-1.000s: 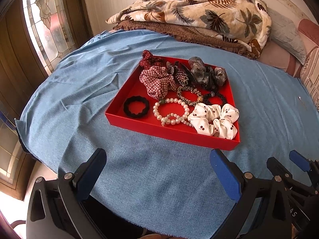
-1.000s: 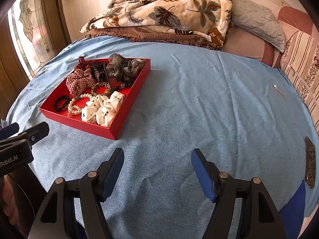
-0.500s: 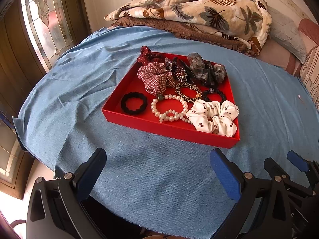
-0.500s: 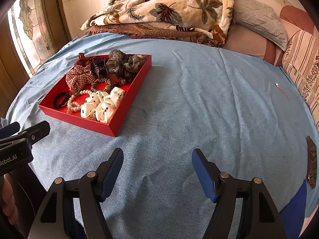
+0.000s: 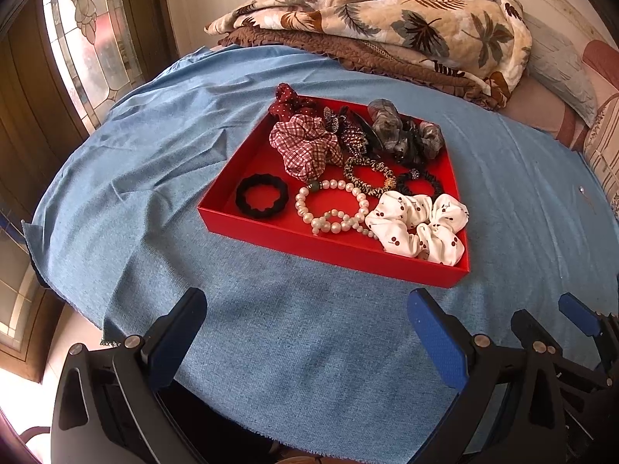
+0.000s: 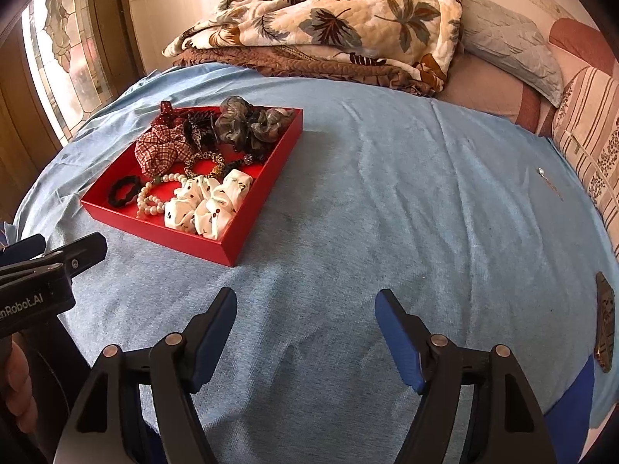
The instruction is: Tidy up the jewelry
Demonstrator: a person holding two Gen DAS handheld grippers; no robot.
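Note:
A red tray (image 5: 247, 147) (image 6: 267, 197) sits on a blue cloth. It holds a black hair tie (image 5: 262, 196), a pearl bracelet (image 5: 332, 208), a white cherry-print scrunchie (image 5: 419, 224) (image 6: 207, 201), a plaid scrunchie (image 5: 305, 147), a grey scrunchie (image 5: 402, 131), a dark red scrunchie (image 5: 288, 102), a leopard-print band (image 5: 367, 176) and dark clips. My left gripper (image 5: 305, 317) is open and empty, short of the tray's near wall. My right gripper (image 6: 305, 317) is open and empty over bare cloth, right of the tray.
A folded leaf-print quilt (image 5: 406, 19) (image 6: 329, 27) lies behind the tray, pillows (image 6: 510, 50) to the right. A stained-glass window (image 5: 81, 34) is at the left. The cloth's edge (image 5: 69, 294) hangs at the near left. A small brown object (image 6: 604, 324) lies at the far right edge.
Both grippers have shifted slightly; the tray now sits a little higher and farther in both views. Both grippers stay open and empty.

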